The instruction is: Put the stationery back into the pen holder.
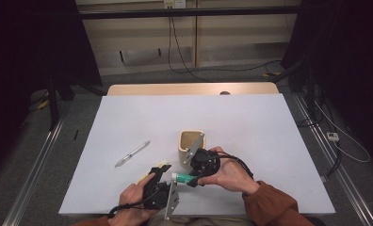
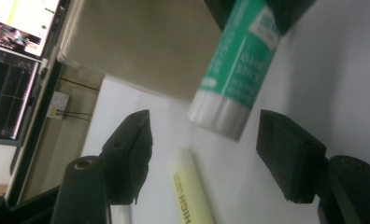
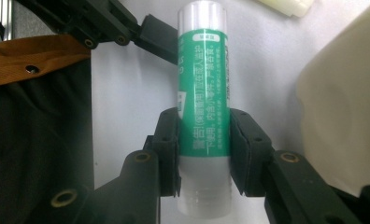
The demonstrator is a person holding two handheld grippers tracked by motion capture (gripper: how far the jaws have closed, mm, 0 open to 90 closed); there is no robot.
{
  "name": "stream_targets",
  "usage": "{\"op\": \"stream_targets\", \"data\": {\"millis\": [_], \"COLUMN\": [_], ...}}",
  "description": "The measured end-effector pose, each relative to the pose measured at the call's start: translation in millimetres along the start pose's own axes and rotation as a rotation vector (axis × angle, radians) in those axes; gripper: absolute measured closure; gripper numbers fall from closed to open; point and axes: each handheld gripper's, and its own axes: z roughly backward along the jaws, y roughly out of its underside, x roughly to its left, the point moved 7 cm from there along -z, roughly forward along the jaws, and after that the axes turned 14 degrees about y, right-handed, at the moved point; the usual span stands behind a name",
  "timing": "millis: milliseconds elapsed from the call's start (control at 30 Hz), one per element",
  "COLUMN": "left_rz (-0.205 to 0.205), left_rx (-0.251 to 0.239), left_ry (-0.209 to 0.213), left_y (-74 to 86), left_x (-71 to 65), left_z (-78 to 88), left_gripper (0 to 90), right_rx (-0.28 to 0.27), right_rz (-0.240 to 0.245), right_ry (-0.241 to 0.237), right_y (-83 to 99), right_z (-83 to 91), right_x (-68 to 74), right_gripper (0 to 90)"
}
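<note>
Currently, by label:
Right gripper (image 3: 204,140): a green glue stick (image 3: 202,107) is being clamped between its pads, above the near middle of the bench (image 1: 250,117).
Left gripper (image 2: 204,154): its jaws are being kept apart around the stick's white cap, untouched.
Yellow highlighter (image 2: 188,186): lying just beneath.
Wooden cup (image 1: 191,143): standing just beyond.

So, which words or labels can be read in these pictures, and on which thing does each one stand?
"GLUE STICK": on the green glue stick, left gripper view; slightly blurred.
"HIGH": on the yellow highlighter; the rest is cut off.
Chinese print in white on the glue stick, right gripper view, held in the right claw: too small to read with certainty.
Screen text: unreadable.
</note>
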Motion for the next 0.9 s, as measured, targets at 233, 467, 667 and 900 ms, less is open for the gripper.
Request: {"op": "stream_targets", "data": {"millis": [233,467,667,900], "left_rz": [-0.073,-0.148,-0.179,-0.235], "left_rx": [0.042,0.063,0.061,0.072], "left_ry": [-0.009,-0.03,0.0,-0.019], "left_y": [-3.6,-11.8,-17.2,-19.6], "left_x": [-4.7,-9.8,-17.3,-18.6], "left_z": [-3.5,-5.8,-11.3,-11.7], "left_gripper": [42.6,47.9,52.7,61.5], "right_rx": [0.002,0.019,0.026,0.025], "right_rz": [0.022,0.028,0.023,0.021], "right_ry": [-0.006,-0.016,-0.017,-0.025], "right_y": [-3.6,-6.8,-8.1,-8.7], "right_z": [-3.6,-5.9,-8.0,-10.9], "right_x": [-0.5,2.6,3.3,5.6], "right_gripper": [65.9,65.9,65.9,65.9]}}
